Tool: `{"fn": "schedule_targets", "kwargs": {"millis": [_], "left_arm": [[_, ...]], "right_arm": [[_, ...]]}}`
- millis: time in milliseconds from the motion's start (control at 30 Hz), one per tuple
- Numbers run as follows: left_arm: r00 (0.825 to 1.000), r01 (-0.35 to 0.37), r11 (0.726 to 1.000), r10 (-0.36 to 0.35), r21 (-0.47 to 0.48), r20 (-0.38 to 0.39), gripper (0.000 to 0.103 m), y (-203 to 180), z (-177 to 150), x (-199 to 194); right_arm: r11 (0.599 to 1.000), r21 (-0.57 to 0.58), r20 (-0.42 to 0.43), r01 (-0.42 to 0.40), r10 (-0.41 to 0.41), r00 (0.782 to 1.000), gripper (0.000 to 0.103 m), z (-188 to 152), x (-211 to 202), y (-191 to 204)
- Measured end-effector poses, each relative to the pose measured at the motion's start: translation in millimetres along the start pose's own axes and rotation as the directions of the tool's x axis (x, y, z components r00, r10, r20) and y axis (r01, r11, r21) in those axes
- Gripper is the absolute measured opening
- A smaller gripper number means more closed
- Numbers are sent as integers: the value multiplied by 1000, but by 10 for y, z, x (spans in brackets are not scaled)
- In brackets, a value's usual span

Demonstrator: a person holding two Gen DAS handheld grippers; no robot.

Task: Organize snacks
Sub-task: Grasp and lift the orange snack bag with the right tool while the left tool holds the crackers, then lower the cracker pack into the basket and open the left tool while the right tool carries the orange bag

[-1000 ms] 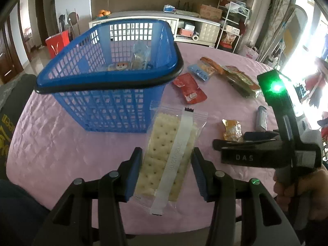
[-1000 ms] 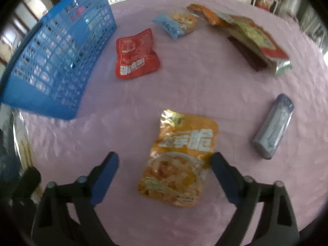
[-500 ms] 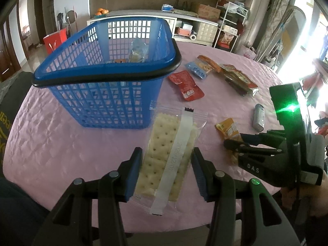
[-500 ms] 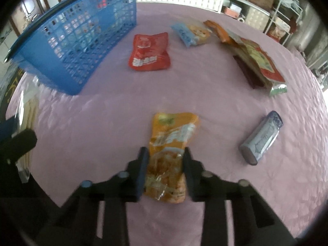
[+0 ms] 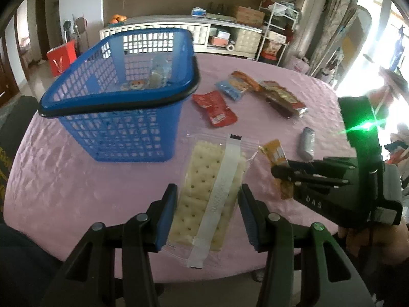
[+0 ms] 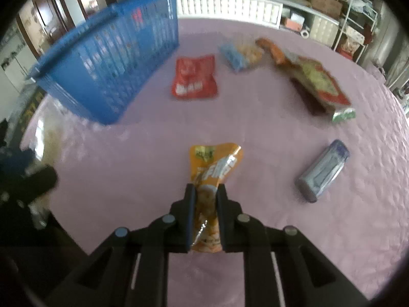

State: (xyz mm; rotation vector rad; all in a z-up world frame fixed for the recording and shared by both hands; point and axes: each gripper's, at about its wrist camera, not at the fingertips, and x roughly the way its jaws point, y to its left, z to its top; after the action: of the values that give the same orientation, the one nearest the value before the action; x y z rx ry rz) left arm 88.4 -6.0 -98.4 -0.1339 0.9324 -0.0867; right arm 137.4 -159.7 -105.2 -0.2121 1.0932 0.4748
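My left gripper (image 5: 207, 188) is shut on a clear pack of square crackers (image 5: 196, 168), held over the near part of the pink table. A blue mesh basket (image 5: 115, 128) stands just beyond it to the left, with a few small snacks inside. To the right, my right gripper (image 5: 278, 172) is shut on an orange snack pouch (image 5: 274, 153). In the right wrist view the pouch (image 6: 214, 166) is pinched at its lower half between the jaws of the right gripper (image 6: 206, 189), its top sticking up above the cloth. The basket (image 6: 110, 58) is far left there.
More snacks lie on the pink tablecloth (image 5: 76, 179): a red pouch (image 5: 216, 107), a blue-and-clear pack (image 5: 232, 87), a long flat red-and-green pack (image 5: 283, 97) and a grey-blue wrapped roll (image 5: 306, 143). The table's front edge runs just under my grippers. Shelves and cabinets stand behind.
The right gripper's jaws came together on the orange pouch and raised it from the cloth. The left gripper kept its hold on the crackers and stayed about where it was.
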Motion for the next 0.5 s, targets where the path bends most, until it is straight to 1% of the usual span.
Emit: {"fn": "schedule_targets", "kwargs": {"millis": [67,133,200,267,433,500], "left_arm": [[1000,-8,1000,8,8,10,46,-33,21,-44],[1000,13,1000,-13,2,21,46,-37,63,-118],[999,25,1000,-26,6,44,46,-47,122,-215],[998,19,1000,-20,18,66,46,-55,187,-302],[994,31,999,-34,29,99,46,20,383,-497],[993,21,999,-25,31,114,46,85,500,-573]], "right_arm": [[1000,-6,30,-9,9,1000,19,39,-113,10],[1000,-11,67,-15,16,998,19,95,-252,24],[999,-14,108,-39,41,993,19,153,-426,18],[998,-26,155,-48,52,987,19,242,-609,52],[994,-64,222,-83,95,970,19,477,-881,199],[991,-83,251,-101,119,961,19,573,-999,273]]}}
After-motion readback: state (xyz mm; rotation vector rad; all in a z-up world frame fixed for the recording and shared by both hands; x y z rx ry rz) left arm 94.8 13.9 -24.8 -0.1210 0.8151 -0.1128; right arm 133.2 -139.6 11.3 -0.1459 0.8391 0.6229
